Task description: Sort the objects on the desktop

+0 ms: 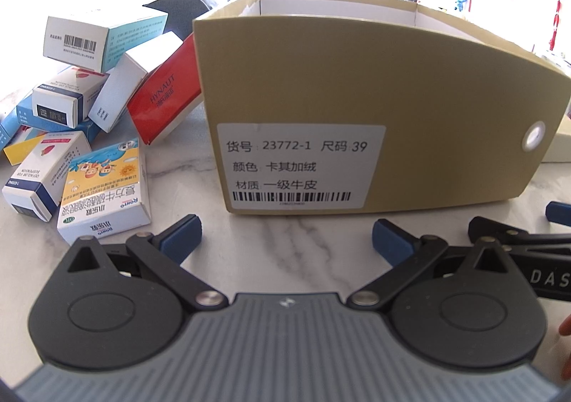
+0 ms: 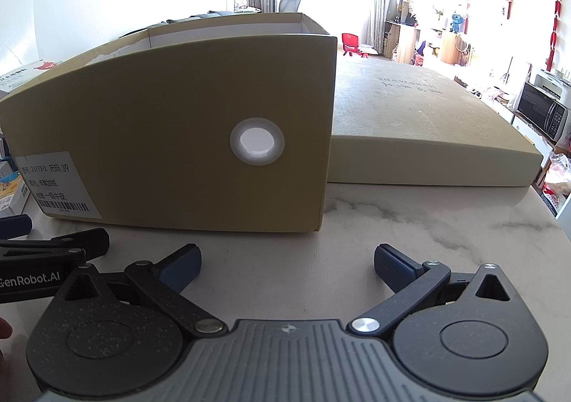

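An open tan shoebox (image 1: 357, 81) with a white label stands on the marble table just ahead of both grippers. Left of it lies a heap of several small medicine cartons: a red one (image 1: 166, 102) leans on the shoebox, a yellow and blue one (image 1: 105, 184) lies nearest, and a white and teal one (image 1: 103, 36) sits on top. My left gripper (image 1: 285, 238) is open above bare tabletop with nothing between its fingers. My right gripper (image 2: 287, 264) is open too, empty, facing the shoebox (image 2: 178, 123) end with its round hole.
The shoebox lid (image 2: 428, 123) lies flat to the right of the box. The table's rounded edge (image 2: 556, 223) falls away at far right. The other gripper's blue fingertip (image 1: 558, 213) shows at the right of the left wrist view. A living room lies behind.
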Tool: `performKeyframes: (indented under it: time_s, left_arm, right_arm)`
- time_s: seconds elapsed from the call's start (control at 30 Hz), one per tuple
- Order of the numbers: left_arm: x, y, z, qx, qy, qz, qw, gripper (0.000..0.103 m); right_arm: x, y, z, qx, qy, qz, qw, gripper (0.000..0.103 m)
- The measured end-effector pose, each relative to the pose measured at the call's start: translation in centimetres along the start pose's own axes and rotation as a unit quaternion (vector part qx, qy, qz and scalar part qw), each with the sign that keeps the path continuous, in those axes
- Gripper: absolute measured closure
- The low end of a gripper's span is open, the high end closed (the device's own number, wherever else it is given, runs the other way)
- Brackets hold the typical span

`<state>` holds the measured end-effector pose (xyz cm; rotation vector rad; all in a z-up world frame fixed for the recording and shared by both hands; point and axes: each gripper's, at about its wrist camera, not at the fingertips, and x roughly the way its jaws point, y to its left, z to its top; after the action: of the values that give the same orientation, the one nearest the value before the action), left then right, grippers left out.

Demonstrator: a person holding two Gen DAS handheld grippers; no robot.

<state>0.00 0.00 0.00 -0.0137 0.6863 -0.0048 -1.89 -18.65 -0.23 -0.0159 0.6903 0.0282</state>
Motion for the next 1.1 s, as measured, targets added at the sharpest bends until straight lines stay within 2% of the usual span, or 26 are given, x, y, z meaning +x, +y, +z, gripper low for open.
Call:
performKeyframes:
  time_s: [1.1]
  left_arm:
    - [-0.06,0.19,0.06,0.0,0.0,0.0,1.0,0.0]
  right_arm:
    - [-0.03,0.05,-0.01,0.0,0.0,0.0,1.0,0.0]
